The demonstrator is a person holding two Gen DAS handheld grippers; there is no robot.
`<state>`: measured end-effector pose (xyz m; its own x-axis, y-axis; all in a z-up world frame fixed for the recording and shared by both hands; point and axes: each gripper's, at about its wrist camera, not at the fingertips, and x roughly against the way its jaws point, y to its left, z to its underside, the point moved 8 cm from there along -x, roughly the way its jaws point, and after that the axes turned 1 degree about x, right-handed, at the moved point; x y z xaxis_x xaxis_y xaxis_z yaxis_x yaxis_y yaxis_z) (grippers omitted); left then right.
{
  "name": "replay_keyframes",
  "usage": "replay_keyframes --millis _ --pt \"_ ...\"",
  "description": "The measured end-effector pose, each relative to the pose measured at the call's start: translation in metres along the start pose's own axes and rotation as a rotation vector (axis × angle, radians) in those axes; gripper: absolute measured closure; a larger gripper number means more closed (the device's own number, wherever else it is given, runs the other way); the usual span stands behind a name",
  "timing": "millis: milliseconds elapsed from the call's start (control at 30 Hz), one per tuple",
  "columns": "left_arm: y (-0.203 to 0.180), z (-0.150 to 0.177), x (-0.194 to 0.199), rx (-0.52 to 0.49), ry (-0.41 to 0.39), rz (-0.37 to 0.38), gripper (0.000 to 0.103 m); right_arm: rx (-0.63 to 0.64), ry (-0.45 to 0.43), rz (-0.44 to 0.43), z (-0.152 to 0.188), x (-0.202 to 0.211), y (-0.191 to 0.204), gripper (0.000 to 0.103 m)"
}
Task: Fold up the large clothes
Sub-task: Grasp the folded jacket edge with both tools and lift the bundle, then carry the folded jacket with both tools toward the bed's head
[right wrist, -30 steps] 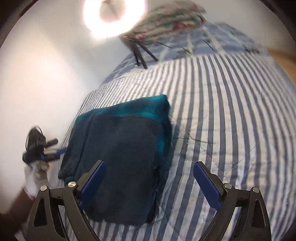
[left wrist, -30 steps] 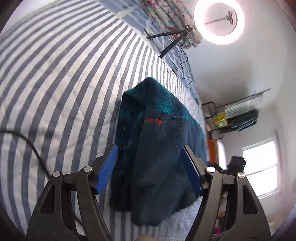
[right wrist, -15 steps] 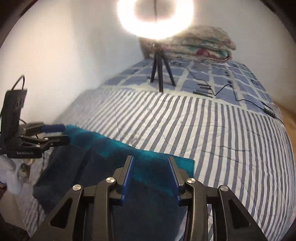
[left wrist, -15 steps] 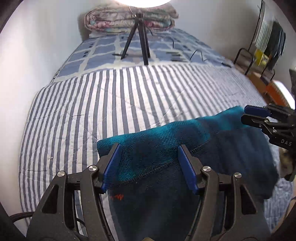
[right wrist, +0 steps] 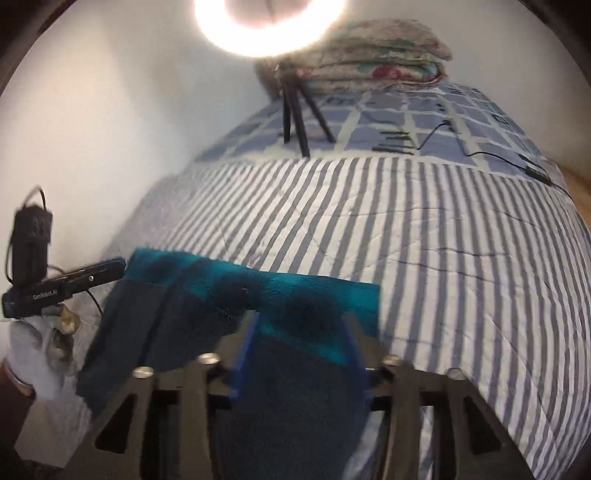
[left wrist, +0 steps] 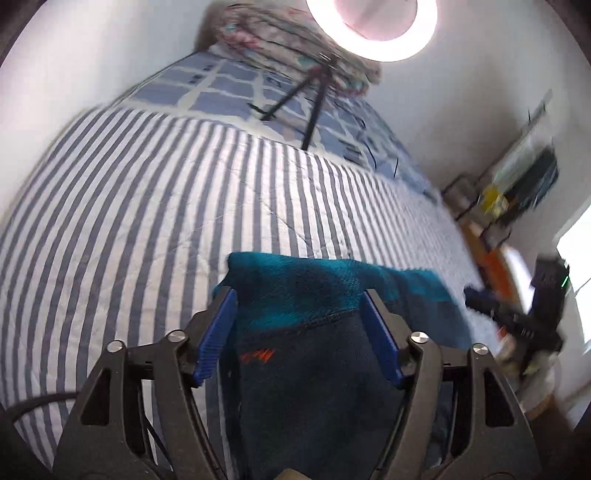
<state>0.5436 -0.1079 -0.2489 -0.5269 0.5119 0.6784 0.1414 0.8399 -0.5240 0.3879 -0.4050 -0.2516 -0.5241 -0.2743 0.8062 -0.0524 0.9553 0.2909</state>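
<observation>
A dark teal fleece garment [left wrist: 325, 362] lies on a striped bed [left wrist: 155, 206], already doubled into a compact slab with its brighter teal band [right wrist: 266, 291] at the far edge, toward the checked head of the bed where a tripod [right wrist: 295, 110] stands under a ring light [left wrist: 373, 26].

The left tool [left wrist: 299, 332] straddles one far corner of that band, its blue pads spread and the cloth lying between them without visible pressure; its jaws are opening. The right tool [right wrist: 299, 350] straddles the other far corner, blurred, its pads likewise either side of the fabric and its jaws opening too. Neither appears to pinch the cloth, though the blur on the right leaves contact uncertain.

Judged from how it lies, most of the folding looks done: the sleeves are tucked out of sight and an orange logo [left wrist: 258, 356] faces up on a flat top layer. What may remain is squaring the edges, a further halving, or setting the bundle aside.

The band edge runs across the bed, side to side, between the two tools. Whether the slab's long axis follows that edge or runs toward the person cannot be told, since its near end is cut off.
</observation>
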Motion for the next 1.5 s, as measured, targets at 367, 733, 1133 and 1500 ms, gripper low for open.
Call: replay_keyframes --millis 367,733,1133,1500 --pt "0.063 0.044 -0.002 0.406 0.16 0.327 0.016 -0.315 0.074 -0.229 0.075 0.008 -0.058 0.007" --pt "0.059 0.045 -0.04 0.434 0.192 0.347 0.016 -0.402 0.099 -0.433 0.073 -0.028 -0.04 0.008" --pt "0.031 0.033 -0.063 0.301 0.207 0.23 0.049 -0.355 0.165 -0.436 0.064 -0.061 0.004 0.043" --pt "0.002 0.024 -0.065 0.158 0.156 0.088 0.069 -0.247 0.152 -0.264 0.052 -0.049 0.02 0.062"
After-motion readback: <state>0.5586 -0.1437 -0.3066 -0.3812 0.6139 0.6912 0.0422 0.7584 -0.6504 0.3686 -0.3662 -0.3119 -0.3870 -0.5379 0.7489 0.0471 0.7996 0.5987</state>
